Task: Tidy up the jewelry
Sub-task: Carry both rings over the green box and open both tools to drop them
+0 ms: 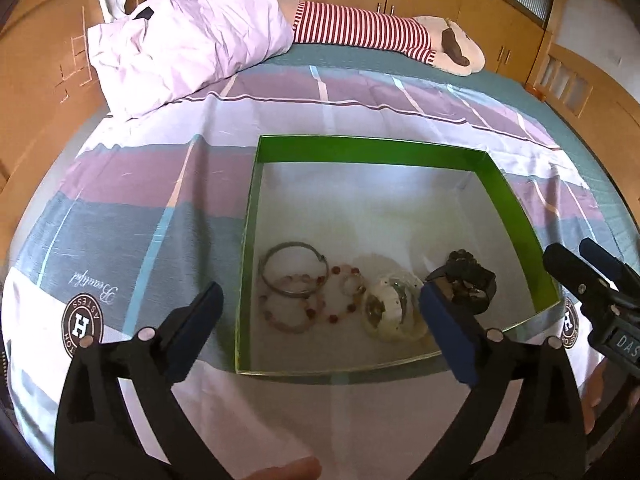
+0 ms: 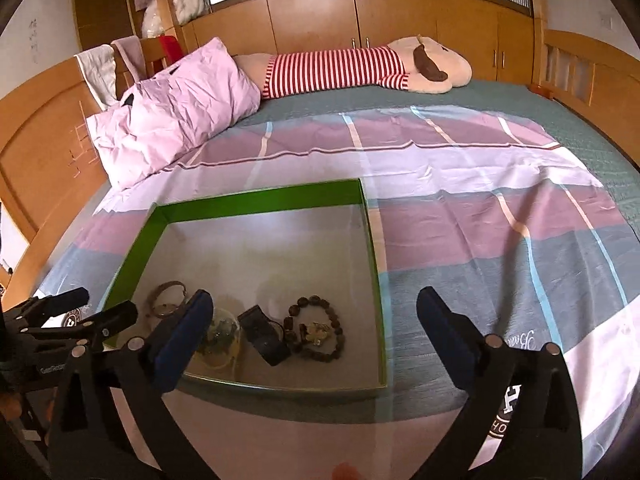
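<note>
The left tongs (image 1: 320,312) are standing spread wide and holding nothing, hanging over the near part of the green box (image 1: 372,150) on the bed (image 1: 120,200), and the right tongs (image 2: 316,320) are gaping just as wide and empty above the same box. The left wrist view is showing a silver bangle (image 1: 294,270) lying over pink bead bracelets (image 1: 296,308) beside a white shell-like piece (image 1: 394,312). The right wrist view is instead showing a dark bead bracelet (image 2: 320,328) and a small black case (image 2: 264,336).
</note>
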A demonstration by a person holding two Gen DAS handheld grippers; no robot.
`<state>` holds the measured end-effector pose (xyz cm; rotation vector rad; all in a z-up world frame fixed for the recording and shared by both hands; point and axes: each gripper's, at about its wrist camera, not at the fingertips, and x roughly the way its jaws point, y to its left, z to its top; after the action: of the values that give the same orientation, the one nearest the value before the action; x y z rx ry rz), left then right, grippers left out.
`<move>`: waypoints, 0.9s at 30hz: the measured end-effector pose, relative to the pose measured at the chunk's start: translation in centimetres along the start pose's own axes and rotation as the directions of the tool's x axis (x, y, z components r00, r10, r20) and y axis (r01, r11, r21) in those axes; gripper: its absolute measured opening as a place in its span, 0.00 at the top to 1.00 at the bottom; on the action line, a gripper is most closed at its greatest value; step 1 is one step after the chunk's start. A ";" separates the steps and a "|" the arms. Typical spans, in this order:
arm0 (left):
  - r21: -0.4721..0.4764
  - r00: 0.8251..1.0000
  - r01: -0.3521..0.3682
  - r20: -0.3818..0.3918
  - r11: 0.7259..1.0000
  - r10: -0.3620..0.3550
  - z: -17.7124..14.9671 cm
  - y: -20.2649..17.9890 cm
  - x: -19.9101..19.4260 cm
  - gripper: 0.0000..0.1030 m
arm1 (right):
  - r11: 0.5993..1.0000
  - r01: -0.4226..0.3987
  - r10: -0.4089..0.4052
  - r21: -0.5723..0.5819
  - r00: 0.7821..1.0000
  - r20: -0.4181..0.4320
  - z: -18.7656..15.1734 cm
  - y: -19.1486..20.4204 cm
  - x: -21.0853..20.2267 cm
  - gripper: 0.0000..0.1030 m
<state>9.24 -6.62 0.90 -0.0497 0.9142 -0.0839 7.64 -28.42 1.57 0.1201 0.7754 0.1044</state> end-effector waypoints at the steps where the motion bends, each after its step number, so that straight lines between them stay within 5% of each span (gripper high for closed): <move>1: 0.002 1.000 0.001 0.000 1.000 -0.001 0.0 0.0 0.0 0.03 | 1.000 -0.002 0.002 -0.003 1.000 -0.009 0.0 0.1 0.2 0.01; 27: 0.049 1.000 -0.018 -0.004 0.999 0.018 -0.1 -0.8 -0.1 0.02 | 0.997 0.017 -0.018 -0.071 1.000 -0.017 -0.8 1.6 0.6 0.01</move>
<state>9.00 -7.38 0.98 0.0046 0.9167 -0.0897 7.40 -26.72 0.84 0.0455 0.7895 0.1165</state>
